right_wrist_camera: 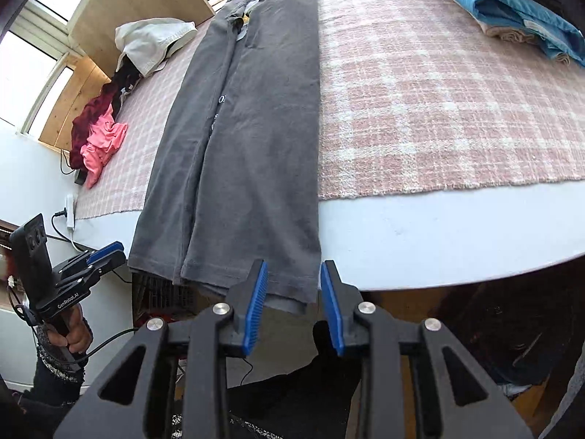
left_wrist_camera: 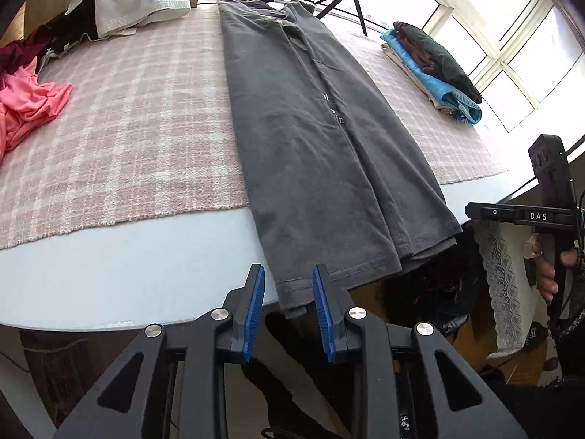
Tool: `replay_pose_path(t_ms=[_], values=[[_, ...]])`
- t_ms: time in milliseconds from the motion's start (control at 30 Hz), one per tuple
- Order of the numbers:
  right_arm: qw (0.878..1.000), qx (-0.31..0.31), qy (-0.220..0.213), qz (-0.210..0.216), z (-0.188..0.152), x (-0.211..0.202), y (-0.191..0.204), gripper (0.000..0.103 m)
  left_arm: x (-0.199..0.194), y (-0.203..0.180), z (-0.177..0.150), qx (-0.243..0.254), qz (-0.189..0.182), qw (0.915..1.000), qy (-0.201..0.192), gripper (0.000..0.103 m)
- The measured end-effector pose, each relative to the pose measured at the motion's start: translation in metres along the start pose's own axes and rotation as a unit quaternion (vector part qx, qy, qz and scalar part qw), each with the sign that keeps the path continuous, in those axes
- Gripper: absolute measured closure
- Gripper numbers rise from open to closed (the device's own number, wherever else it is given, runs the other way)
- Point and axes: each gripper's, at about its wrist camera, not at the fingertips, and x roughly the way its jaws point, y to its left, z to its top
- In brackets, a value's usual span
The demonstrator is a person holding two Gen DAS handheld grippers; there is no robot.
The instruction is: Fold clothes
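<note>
Left wrist view, pale table (left_wrist_camera: 109,274), pink plaid cloth (left_wrist_camera: 139,128), grey shirt (left_wrist_camera: 310,146), windows behind, both tongs released.

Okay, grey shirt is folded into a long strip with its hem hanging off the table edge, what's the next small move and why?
Probably close both claws on the hem corners. The left claw and right claw each stand open around a corner of the grey shirt where it overhangs the table, pads not pressing. Gripping lets the hem be carried toward the collar.

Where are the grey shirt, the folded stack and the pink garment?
grey shirt (left_wrist_camera: 310,153): left wrist view, middle of the cloth.
folded stack (left_wrist_camera: 435,73): left wrist view, blue layer.
pink garment (right_wrist_camera: 104,139): right wrist view, crumpled centre.
</note>
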Motion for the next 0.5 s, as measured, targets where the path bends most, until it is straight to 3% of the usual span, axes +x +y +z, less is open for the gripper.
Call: replay_pose_path(t_ms=[133,200,267,367,433,500], values=[[1.0,0.017,0.006,-0.008,-0.007,0.011,-0.006,0.072,0.005,0.002,0.002,-0.023,-0.009,0.9997,0.002,0.077],[1.0,0.007,0.007,0.004,-0.014,0.01,0.001,0.072,-0.002,-0.015,0.002,0.004,-0.034,0.9994,-0.004,0.077],[1.0,-0.003,0.006,0.014,-0.021,0.008,0.009,0.072,0.0,-0.046,0.005,0.057,-0.051,0.997,-0.005,0.077],[0.999,-0.032,-0.024,-0.021,-0.032,-0.005,0.008,0.072,0.015,-0.098,0.005,0.162,-0.05,0.9854,0.004,0.073],[0.997,-0.057,-0.027,-0.035,-0.038,-0.005,0.009,0.072,0.028,-0.12,0.003,0.208,-0.046,0.9768,0.018,0.072],[0.996,-0.076,-0.029,-0.046,-0.041,-0.001,0.012,0.072,0.043,-0.13,0.005,0.222,-0.038,0.9735,0.037,0.072]])
